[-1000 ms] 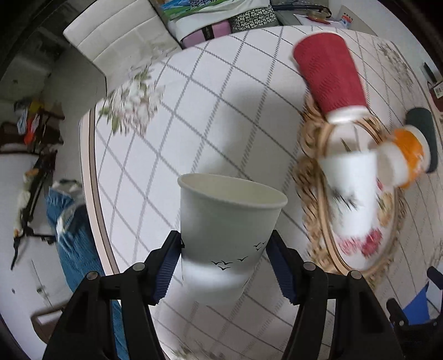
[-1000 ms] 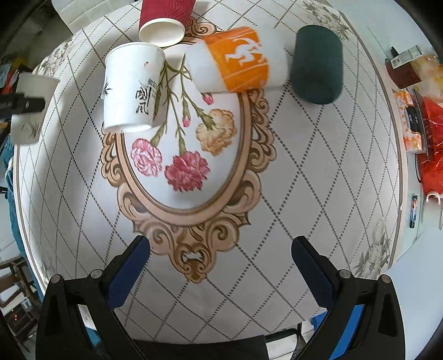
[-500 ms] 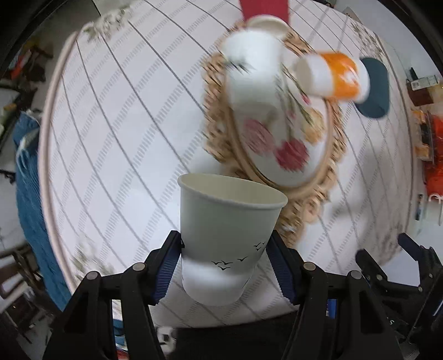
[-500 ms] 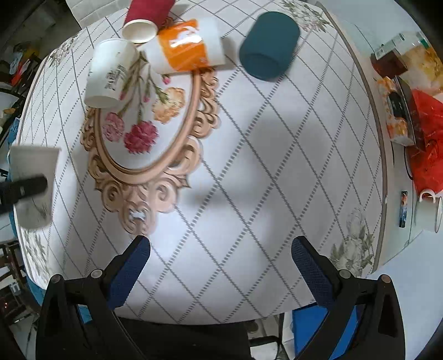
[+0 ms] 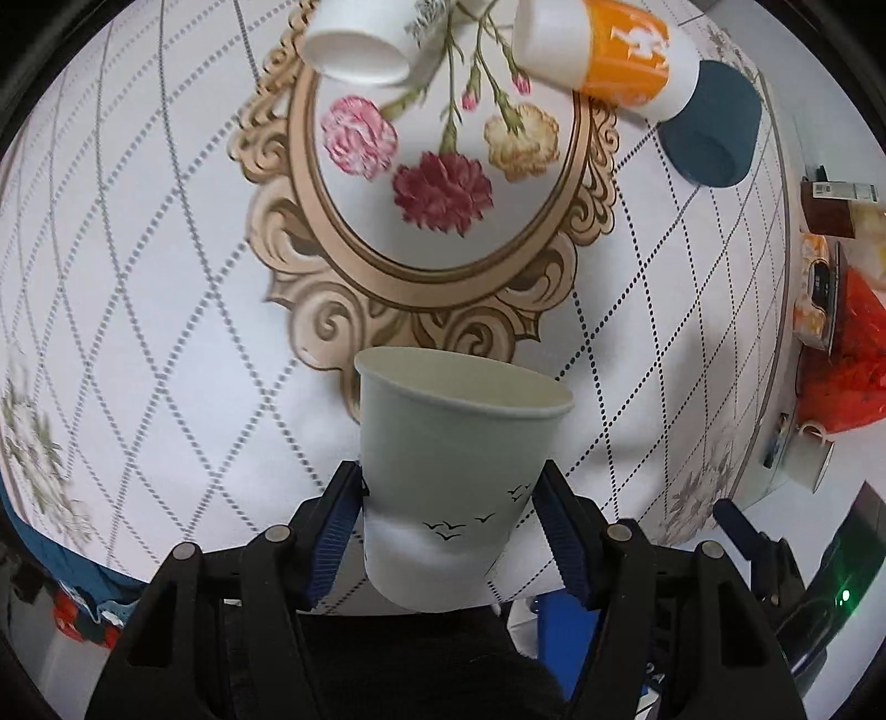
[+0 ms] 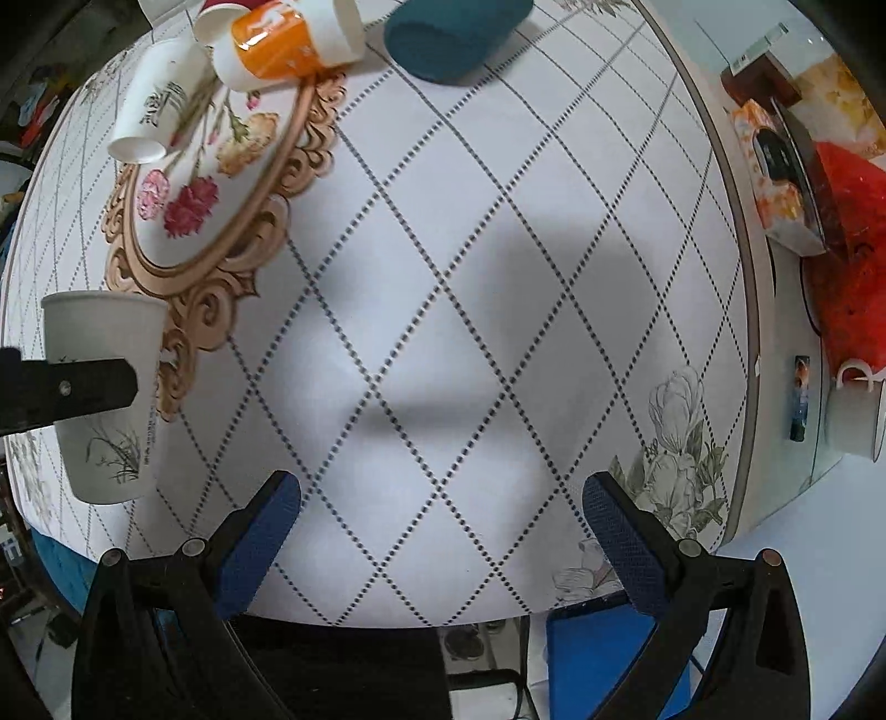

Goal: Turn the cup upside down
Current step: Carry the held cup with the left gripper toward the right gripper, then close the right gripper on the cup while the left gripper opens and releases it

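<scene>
Left gripper (image 5: 448,518): my two blue pads pinch the pale paper cup (image 5: 454,476) across its lower wall, one pad on each side. From the right wrist view the cup (image 6: 102,387) hangs mouth up, clear of the table (image 6: 470,288), near the front left edge, just beside the scrollwork of the printed oval.

Right gripper (image 6: 440,526): jaws spread wide, nothing between them, hovering over bare quilted cloth.

Step in hand, as I judge it: the cup is lifted, not yet inverted.

Notes for doing it well:
- Thin paper wall; hold only firmly enough to stop slip, or the wall may dent into an oval.
- Roll the wrist about the line between the pads so the rim swings over without a wide arc.
- Keep enough height for the rim to clear the cloth through the turn.
- Set down rim level, on open cloth away from the white cup (image 5: 360,41), orange cup (image 5: 598,50) and dark teal cup (image 5: 711,124) lying on their sides at the far end.
- Release only once the rim sits flat all round.
</scene>
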The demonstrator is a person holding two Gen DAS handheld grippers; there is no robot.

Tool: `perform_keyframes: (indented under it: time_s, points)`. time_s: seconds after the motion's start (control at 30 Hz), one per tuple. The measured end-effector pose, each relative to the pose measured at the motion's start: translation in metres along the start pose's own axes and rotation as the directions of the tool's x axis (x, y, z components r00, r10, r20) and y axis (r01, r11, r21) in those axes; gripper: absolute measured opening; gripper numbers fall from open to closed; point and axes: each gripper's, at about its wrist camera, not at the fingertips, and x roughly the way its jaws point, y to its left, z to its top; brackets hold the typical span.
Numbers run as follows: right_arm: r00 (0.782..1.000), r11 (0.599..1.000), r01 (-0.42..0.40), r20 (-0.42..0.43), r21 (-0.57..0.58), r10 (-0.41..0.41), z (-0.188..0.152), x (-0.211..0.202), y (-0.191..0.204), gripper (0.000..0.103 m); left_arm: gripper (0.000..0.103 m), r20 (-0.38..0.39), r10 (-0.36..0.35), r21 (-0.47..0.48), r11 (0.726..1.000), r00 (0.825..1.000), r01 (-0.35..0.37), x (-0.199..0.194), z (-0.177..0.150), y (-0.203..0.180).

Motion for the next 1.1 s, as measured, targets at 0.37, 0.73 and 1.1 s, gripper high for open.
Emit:
perform_keyframes:
  time_s: [0.37, 0.73, 1.1]
  points:
    - [1.0, 0.999, 0.012, -0.003, 0.045, -0.012, -0.009, 0.013, -0.019, 0.103, 0.062, 0.007, 0.042, 0.025, 0.999, 0.999, -0.042, 0.025, 0.003, -0.002]
    - [1.0, 0.998, 0.015, -0.002, 0.062, -0.015, -0.008, 0.016, -0.013, 0.103, 0.063, -0.013, 0.037, 0.049, 0.998, 0.999, -0.036, 0.027, 0.004, 0.002]
    - [1.0, 0.998, -0.001, 0.001, 0.069, 0.001, -0.005, 0.009, -0.009, 0.103, 0.089, 0.023, 0.027, 0.068, 0.997, 0.999, -0.029, 0.01, 0.009, -0.002]
